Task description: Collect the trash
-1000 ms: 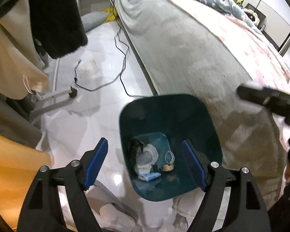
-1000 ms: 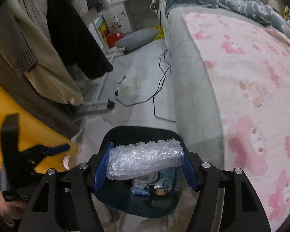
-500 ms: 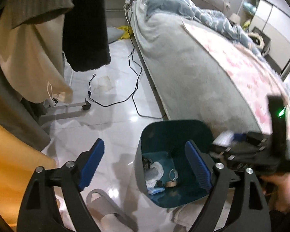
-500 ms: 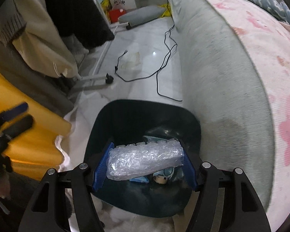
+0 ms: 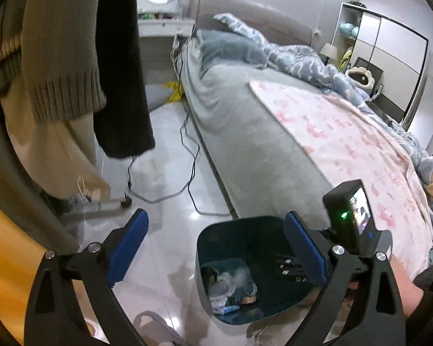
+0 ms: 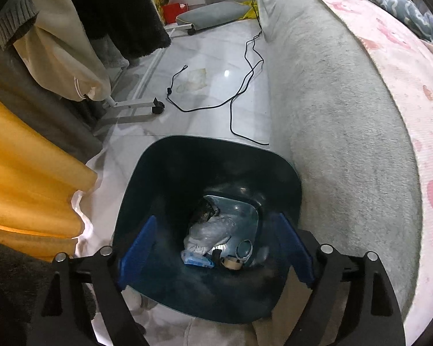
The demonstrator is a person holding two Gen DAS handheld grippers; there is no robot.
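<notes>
Our right gripper (image 6: 216, 248) hangs directly above the mouth of a dark teal trash bin (image 6: 170, 173), its two blue-padded fingers (image 6: 137, 249) spread wide apart with nothing between them. Looking down past those fingers, we see the trash lying at the bottom of the bin: a crumpled clear plastic bag (image 6: 209, 230), a small blue packet (image 6: 197, 260) nearer to us, a roll of tape (image 6: 231, 263) just right of the packet, a clear ring (image 6: 244, 248) beside the tape, and something dark (image 6: 205, 210) at the far side that we cannot make out. Our left gripper (image 5: 216, 248) is held higher and further left, also wide open and holding nothing; its right finger (image 5: 304, 252) overlaps the bin's (image 5: 231, 230) rim in that view, while its left finger (image 5: 127, 248) sits over bare floor. From the left wrist view we can see the camera (image 5: 350, 216) mounted on the right gripper, with a green light glowing, over the right side of the bin. The bin stands on a glossy pale tile floor (image 6: 205, 109), close against the grey side of a bed (image 6: 332, 115) on the right. A pink patterned blanket (image 5: 355, 144) covers the bed top, with a rumpled blue quilt (image 5: 288, 57) at the far end. A black cable (image 6: 239, 86) snakes across the floor beyond the bin. On the left hang clothes: a black garment (image 5: 121, 72), a knitted olive sweater (image 5: 57, 57), a cream one (image 6: 63, 43), above a wheeled rack base (image 6: 135, 106). Yellow fabric (image 6: 23, 173) fills the near left.
</notes>
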